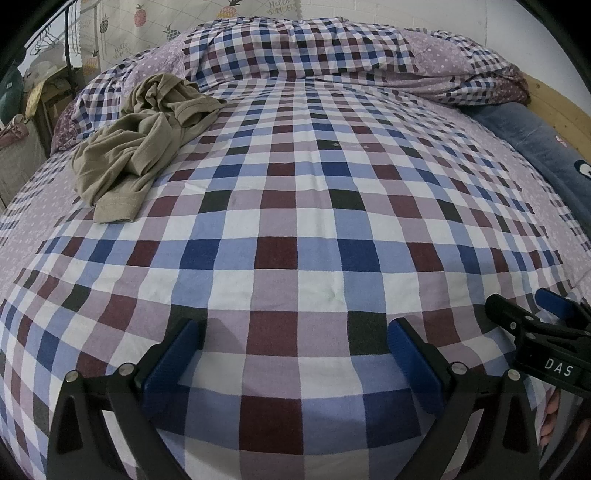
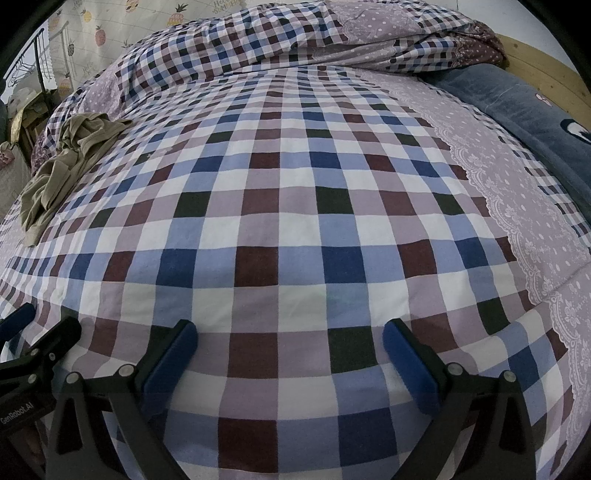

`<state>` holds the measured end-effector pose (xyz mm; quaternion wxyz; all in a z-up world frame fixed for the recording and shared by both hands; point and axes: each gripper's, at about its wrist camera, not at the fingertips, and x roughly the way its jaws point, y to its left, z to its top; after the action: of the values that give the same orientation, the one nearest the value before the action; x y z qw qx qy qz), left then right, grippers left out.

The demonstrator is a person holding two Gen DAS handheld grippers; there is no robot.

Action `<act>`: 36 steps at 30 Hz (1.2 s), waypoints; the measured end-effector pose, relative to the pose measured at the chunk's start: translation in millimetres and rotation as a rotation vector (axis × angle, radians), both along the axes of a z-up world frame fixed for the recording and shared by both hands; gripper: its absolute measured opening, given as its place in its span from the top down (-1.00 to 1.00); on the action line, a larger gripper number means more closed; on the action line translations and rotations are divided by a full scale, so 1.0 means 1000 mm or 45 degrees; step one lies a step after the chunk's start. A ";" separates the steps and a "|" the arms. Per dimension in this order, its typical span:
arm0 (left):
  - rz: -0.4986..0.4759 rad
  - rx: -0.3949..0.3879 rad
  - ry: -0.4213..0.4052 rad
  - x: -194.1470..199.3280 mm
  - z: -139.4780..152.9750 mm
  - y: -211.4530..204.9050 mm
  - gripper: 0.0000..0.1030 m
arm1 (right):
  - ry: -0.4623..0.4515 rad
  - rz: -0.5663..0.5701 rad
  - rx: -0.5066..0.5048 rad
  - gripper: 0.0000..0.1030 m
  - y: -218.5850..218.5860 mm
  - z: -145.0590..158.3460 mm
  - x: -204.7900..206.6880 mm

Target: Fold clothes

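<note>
Khaki-olive crumpled cotton shirt (image 1: 147, 136) sits in a loose heap at the far left of the bed, on the checked bedsheet in white, blue, maroon and lilac squares (image 1: 295, 206). One hemmed sleeve or edge trails toward the near side. From the right wrist view the same shirt (image 2: 62, 162) is at the far left edge, well apart from both tongs.

Left tongs (image 1: 293, 354): blue-padded fingers spread wide, nothing between them, low over the sheet at the near edge of the bed. Right tongs (image 2: 290, 354): same, spread wide, empty, over bare sheet. The two tools are side by side; the right one shows at the right edge of the left view, the left one at the left edge of the right view.

Far end of bed: bunched duvet in the same check with a lilac dotted border (image 1: 332, 48). Right side: grey-blue plush blanket (image 1: 535, 144) along a light wooden bed frame (image 1: 557, 107). Behind the bed: pale curtain printed with pineapples (image 1: 155, 22). Far left: black clothes rack with hangers (image 1: 66, 37), cluttered, details too small to tell.
</note>
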<state>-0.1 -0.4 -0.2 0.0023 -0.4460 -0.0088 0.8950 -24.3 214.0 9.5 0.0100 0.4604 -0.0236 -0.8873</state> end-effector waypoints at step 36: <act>-0.006 -0.016 -0.001 0.000 0.002 0.012 -1.00 | -0.001 0.001 -0.030 -1.00 0.000 0.001 0.002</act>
<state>-0.4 11.9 1.8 0.0015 -0.4463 -0.0021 0.8949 -22.5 214.1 10.1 0.0158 0.4605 -0.0338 -0.8869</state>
